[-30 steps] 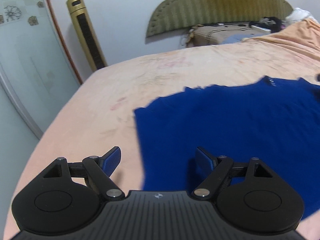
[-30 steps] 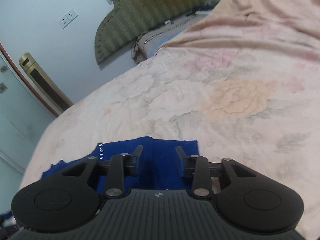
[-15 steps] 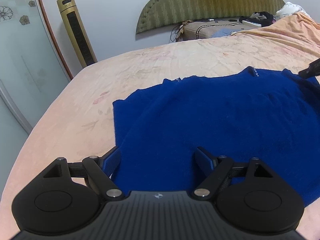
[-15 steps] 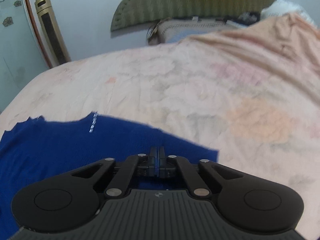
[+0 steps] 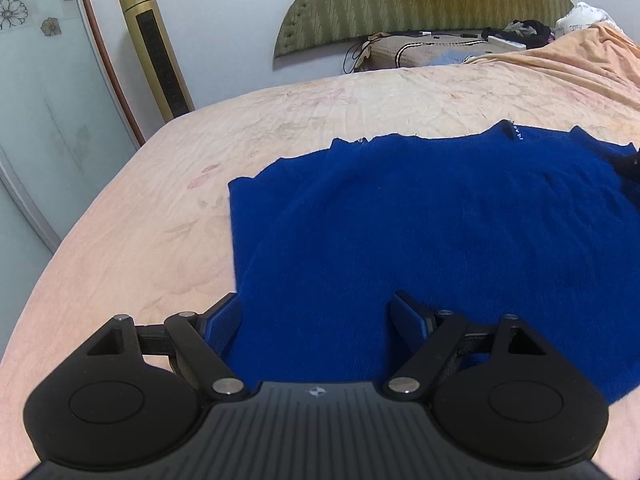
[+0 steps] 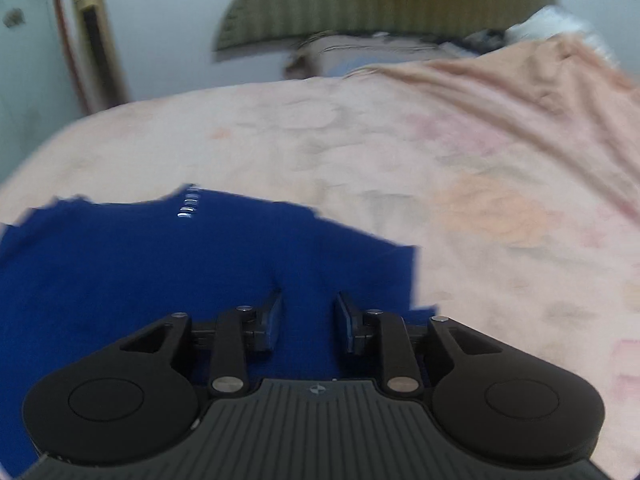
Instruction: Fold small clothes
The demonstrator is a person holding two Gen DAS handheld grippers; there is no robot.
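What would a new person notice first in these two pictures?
First, the deep blue knitted garment spread flat on the pale pink flowered bedsheet. Next, the olive green padded headboard on the far wall, and the tall gold tower fan standing left of it.

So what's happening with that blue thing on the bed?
A person is working two handheld grippers over a blue garment spread flat on a peach floral bedsheet. The left gripper sits wide open over the garment's near left part, pinching nothing. The right gripper is over the garment's right end, its jaws opening with blue cloth between them but not pressed by the pads. No fold shows yet.
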